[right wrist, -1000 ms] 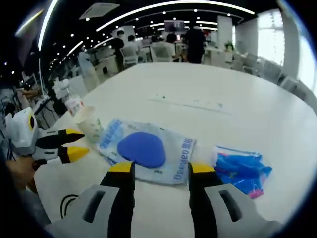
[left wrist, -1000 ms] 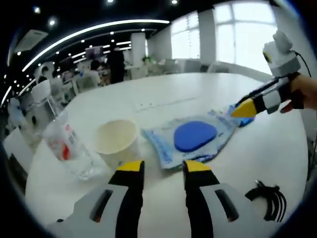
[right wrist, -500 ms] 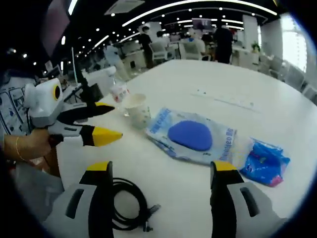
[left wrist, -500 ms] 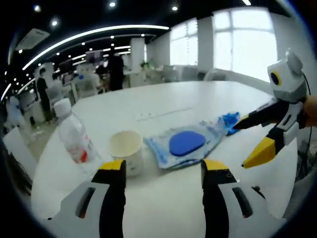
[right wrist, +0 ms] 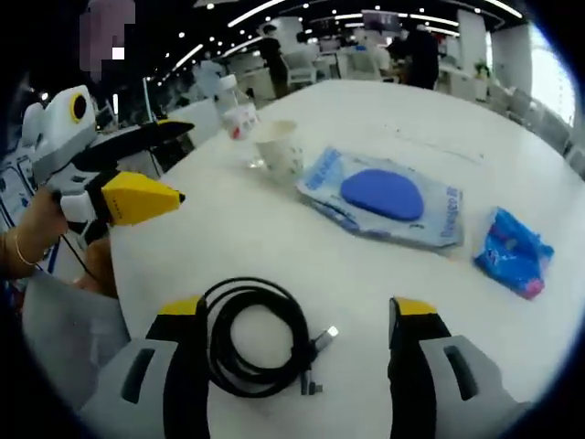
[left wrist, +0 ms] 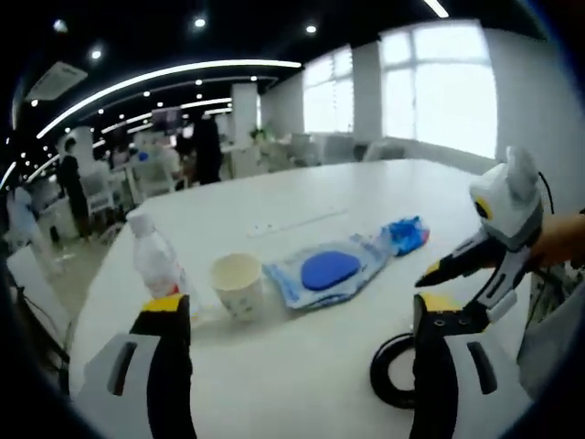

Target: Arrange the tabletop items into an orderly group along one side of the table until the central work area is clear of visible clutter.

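Both claws gape wide and empty, my left claw and right claw hanging over the white counter. I count one bottle, one paper cup, one pouch with a blue disc, one small blue packet in a line. One coiled black cable lies apart, between my right claw's jaws.

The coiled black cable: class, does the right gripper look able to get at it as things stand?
Probably yes. The coiled black cable lies flat on the white table just ahead of the right gripper, whose jaws stand wide open, and nothing lies between them.
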